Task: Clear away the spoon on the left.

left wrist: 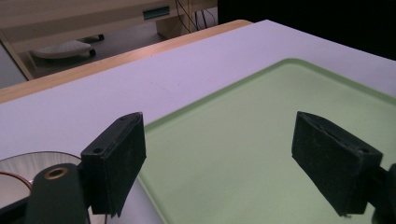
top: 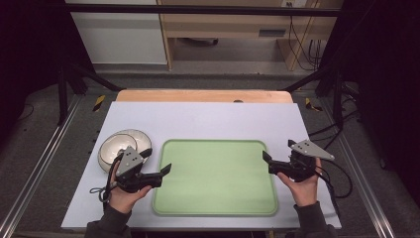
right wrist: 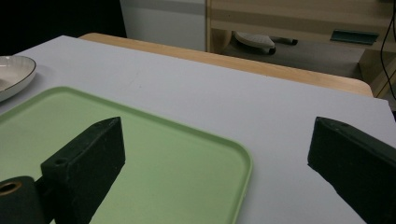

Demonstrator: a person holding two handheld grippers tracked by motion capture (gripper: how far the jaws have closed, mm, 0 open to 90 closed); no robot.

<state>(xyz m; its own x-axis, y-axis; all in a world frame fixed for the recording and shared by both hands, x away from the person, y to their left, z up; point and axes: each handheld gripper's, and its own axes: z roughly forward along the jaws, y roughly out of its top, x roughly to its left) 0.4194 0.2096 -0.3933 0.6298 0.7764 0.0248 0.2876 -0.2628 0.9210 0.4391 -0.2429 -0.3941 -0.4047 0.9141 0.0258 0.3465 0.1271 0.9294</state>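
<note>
Two containers — green tray and white bowl — sit bare; both grippers' fingers spread, pinching nothing.

A flat pale-green rectangular plastic tray lies on the white-topped wooden desk, near the middle of its front half, and a round white ceramic plate with a thin dark rim lies on the desk just beside the tray's left edge, apart from it. The left claw hangs over the tray's left edge, just in front of and to the right of the plate, while the right claw hangs at the tray's right edge, so that the two stand well apart with the tray between them. Behind the desk's far edge lies the floor, and on it, farther back, stands a light wooden cabinet.
</note>
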